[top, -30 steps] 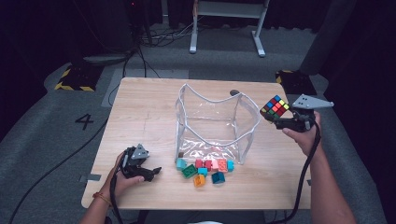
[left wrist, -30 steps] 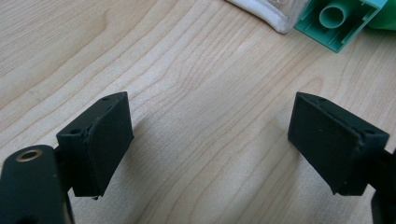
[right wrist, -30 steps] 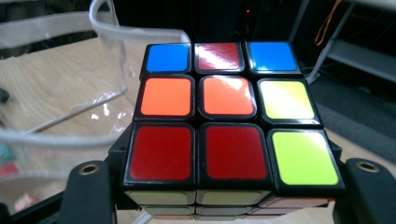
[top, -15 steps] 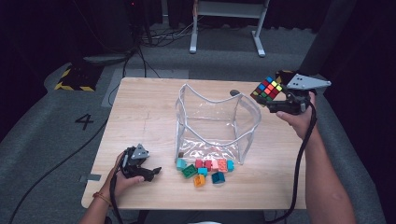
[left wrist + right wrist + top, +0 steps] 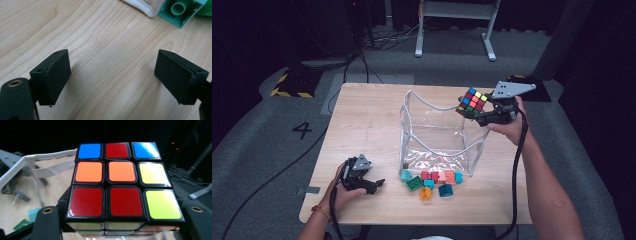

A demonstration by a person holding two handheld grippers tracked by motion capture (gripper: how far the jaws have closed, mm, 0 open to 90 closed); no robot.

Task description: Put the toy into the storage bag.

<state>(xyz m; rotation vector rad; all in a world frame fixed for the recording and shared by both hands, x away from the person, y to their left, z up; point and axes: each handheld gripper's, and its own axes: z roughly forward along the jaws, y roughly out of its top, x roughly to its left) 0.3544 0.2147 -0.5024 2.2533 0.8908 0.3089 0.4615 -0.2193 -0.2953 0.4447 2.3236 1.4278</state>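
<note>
Over the clear bag's (image 5: pixel 439 132) right rim now, my right gripper (image 5: pixel 482 114) has carried the Rubik's cube (image 5: pixel 471 102) up & inward, jaws clamped on it; drop looks next; left gripper (image 5: pixel 371 185) idles on table (image 5: pixel 362 115), jaws half-open, empty.

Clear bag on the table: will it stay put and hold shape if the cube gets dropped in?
Probably floppy: the bag is thin clear film, and its white rim sags. Likely light, so the cube in the right gripper could nudge it. It stands open by itself, so it may tip.
</note>
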